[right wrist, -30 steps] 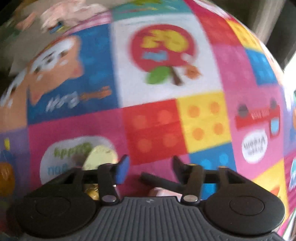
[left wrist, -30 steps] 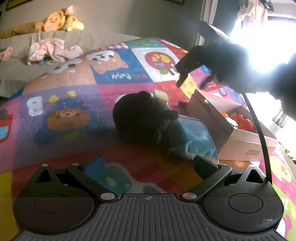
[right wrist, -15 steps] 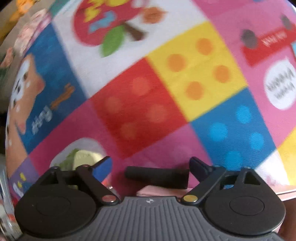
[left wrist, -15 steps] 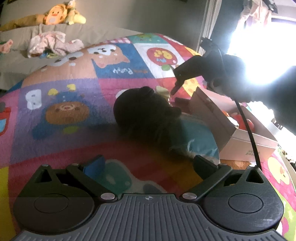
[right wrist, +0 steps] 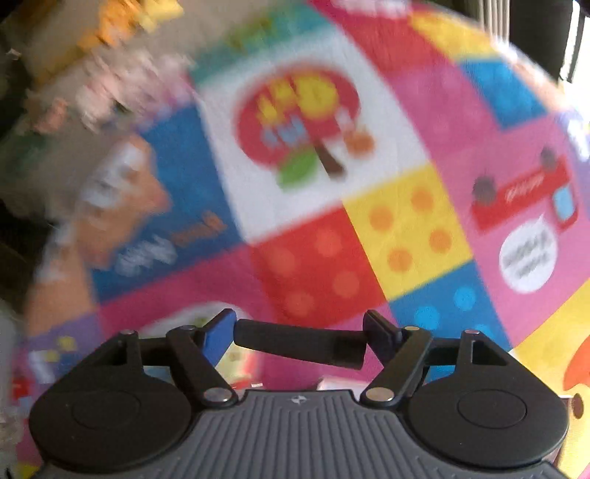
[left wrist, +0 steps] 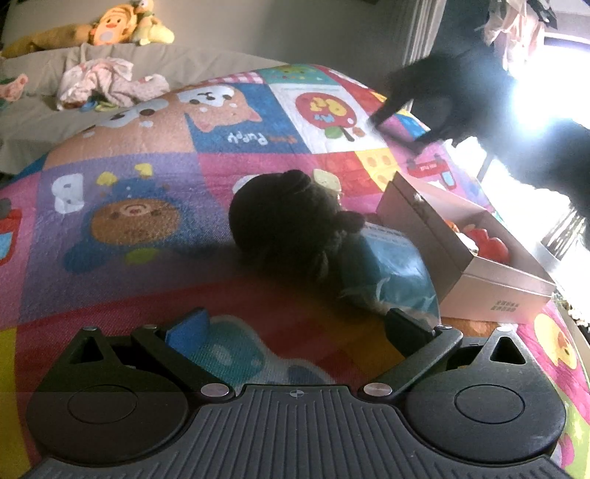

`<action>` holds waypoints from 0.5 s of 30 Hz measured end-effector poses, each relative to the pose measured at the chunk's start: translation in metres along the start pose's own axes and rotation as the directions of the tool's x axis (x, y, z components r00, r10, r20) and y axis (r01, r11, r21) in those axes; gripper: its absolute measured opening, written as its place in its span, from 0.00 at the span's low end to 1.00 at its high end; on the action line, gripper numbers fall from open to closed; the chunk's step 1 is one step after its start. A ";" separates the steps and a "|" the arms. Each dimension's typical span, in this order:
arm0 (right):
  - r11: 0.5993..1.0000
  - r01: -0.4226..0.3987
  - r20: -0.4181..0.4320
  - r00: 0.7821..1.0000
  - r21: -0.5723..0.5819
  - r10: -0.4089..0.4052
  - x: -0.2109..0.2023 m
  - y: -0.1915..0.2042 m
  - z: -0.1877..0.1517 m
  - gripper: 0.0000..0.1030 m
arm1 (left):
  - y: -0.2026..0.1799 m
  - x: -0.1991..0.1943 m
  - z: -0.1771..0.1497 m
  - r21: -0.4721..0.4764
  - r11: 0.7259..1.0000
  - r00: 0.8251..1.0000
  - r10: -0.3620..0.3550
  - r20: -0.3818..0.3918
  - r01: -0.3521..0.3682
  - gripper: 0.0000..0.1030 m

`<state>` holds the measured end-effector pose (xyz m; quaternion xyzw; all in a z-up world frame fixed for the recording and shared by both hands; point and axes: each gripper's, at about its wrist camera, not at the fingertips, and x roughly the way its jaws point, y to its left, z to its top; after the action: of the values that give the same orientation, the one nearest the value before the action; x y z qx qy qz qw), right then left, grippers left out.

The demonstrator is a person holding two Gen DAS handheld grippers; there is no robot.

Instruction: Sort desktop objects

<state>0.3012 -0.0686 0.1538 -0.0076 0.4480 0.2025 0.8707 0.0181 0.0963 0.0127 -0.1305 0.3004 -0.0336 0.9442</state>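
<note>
My right gripper [right wrist: 300, 331] has a black cylindrical bar [right wrist: 295, 342] lying crosswise between its fingers. Its jaws are closing, and both pads touch the bar's ends as it hangs above the colourful play mat [right wrist: 313, 258]. In the left wrist view that gripper is a dark blurred shape [left wrist: 398, 129] high above the open cardboard box [left wrist: 490, 291]. My left gripper [left wrist: 295, 328] hovers low over the mat, open with nothing between its fingers. Ahead of it lie a dark plush toy [left wrist: 287, 221] and a blue packet [left wrist: 391, 269].
The box holds red and orange items [left wrist: 486, 243]. A pale yellow-green piece [left wrist: 326, 178] sits behind the plush. Crumpled pink cloth [left wrist: 107, 83] and stuffed toys [left wrist: 110, 27] lie on grey bedding at the back. Strong window glare fills the right side.
The right gripper has risen off the mat with the black bar, its fingers drawing in onto the bar's ends. In the left wrist view it moved up and away. The left gripper stayed put.
</note>
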 end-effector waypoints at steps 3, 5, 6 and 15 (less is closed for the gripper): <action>0.992 -0.077 0.071 0.994 -0.104 0.085 -0.068 0.005 -0.045 0.74 | -0.001 0.001 0.000 0.003 1.000 1.000 0.009 -0.003 -0.009 1.00; 0.980 -0.142 0.051 0.987 -0.143 0.151 -0.104 0.009 -0.087 0.74 | -0.002 0.001 0.000 0.009 1.000 1.000 0.016 -0.005 -0.016 1.00; 0.973 -0.173 0.030 0.983 -0.152 0.179 -0.116 0.009 -0.110 0.74 | -0.003 0.001 0.000 0.013 1.000 1.000 0.021 -0.005 -0.021 1.00; 0.990 -0.063 -0.013 0.998 -0.123 0.062 -0.111 -0.022 -0.232 0.74 | -0.012 0.003 0.002 0.056 0.995 0.997 0.082 -0.010 -0.081 1.00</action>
<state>0.0718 -0.1720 0.0983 -0.0484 0.4385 0.2568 0.8599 0.0220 0.0851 0.0156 -0.0918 0.3102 -0.0043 0.9462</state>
